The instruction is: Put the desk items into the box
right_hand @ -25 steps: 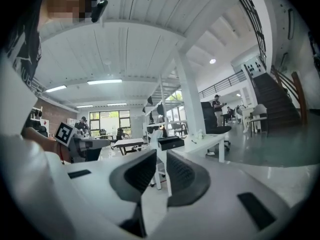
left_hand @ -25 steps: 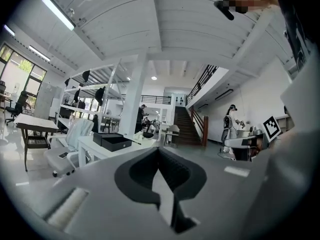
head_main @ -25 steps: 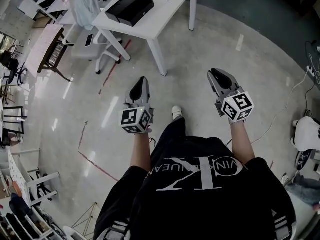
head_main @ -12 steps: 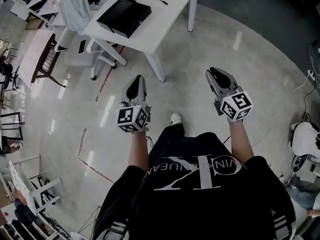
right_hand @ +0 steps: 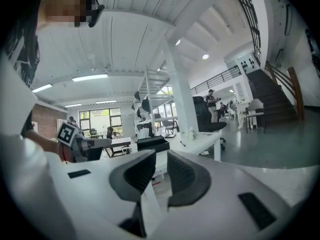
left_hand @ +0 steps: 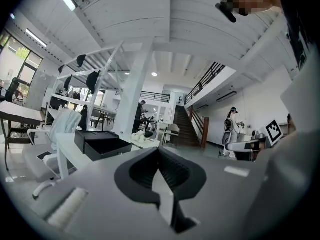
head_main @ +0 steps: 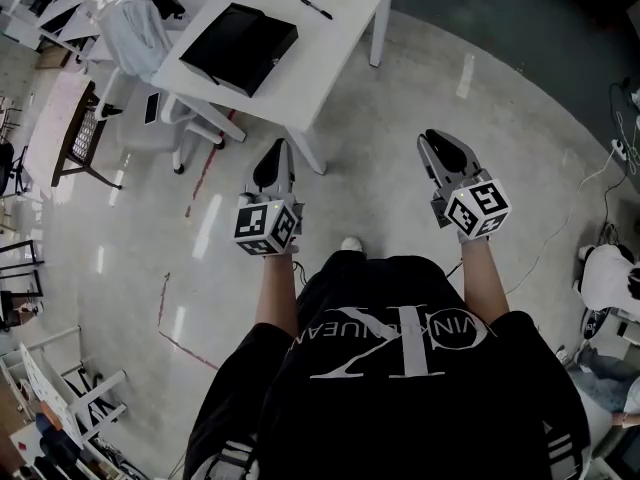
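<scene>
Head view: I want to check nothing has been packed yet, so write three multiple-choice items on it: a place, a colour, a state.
1. Where is the black box? A on the floor; B on the white desk; C on a chair.
2. What colour is the pen? A black; B red; C yellow.
3. What do the left gripper and right gripper hold? A pens; B the box; C nothing.
B: it lies on the desk top. A: it shows dark on the white top. C: nothing stands between either pair of jaws.
</scene>
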{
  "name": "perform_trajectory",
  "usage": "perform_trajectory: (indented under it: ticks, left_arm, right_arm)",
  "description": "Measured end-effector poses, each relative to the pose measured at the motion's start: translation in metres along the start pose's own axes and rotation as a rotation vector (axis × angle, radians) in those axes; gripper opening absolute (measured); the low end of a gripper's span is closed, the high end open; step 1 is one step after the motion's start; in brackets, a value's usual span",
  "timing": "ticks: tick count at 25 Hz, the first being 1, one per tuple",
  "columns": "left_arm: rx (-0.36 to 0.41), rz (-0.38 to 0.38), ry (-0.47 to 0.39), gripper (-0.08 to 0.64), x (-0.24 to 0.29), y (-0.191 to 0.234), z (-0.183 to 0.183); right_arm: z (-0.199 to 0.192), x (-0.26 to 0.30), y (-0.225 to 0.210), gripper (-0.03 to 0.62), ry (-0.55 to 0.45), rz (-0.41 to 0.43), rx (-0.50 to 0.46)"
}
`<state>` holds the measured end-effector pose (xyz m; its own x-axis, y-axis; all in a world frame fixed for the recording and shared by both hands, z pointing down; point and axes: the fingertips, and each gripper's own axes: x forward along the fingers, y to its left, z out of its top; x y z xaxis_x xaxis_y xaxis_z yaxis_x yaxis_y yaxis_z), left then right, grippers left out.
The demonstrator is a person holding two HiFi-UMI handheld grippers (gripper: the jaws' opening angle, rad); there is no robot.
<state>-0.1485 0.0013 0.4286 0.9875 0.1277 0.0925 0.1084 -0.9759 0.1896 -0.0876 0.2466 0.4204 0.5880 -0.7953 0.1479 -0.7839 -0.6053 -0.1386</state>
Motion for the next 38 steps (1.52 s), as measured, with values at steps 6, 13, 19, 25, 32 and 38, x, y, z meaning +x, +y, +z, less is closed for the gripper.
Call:
perform_trajectory:
  ticks: [6, 13, 19, 25, 32, 38]
  left_arm:
    - [-0.016, 0.001, 0.008, 0.011, 0.021, 0.010, -0.002]
    - [-0.007, 0.066, 0.007, 0.011, 0.045, 0.032, 0.001]
    - [0.015, 0.165, -0.017, 0.011, 0.081, 0.056, 0.020]
    - [0.002, 0.211, -0.031, 0.011, 0.118, 0.057, 0.023]
    - [-0.004, 0.270, -0.022, 0.011, 0.153, 0.049, 0.032]
    - [-0.034, 0.338, -0.039, 0.011, 0.171, 0.054, 0.034]
  right_arm:
    - [0.002, 0.021, -0.014, 0.029, 0.016, 0.002, -0.001]
    - [0.010, 0.066, -0.041, 0.029, 0.004, 0.056, 0.003]
    - [0.025, 0.129, -0.072, 0.029, 0.008, 0.161, 0.003]
    - [0.032, 0.176, -0.102, 0.029, 0.040, 0.262, -0.010]
    - [0.040, 0.210, -0.134, 0.029, 0.091, 0.358, -0.009]
    - [0.047, 0.237, -0.147, 0.029, 0.102, 0.450, -0.022]
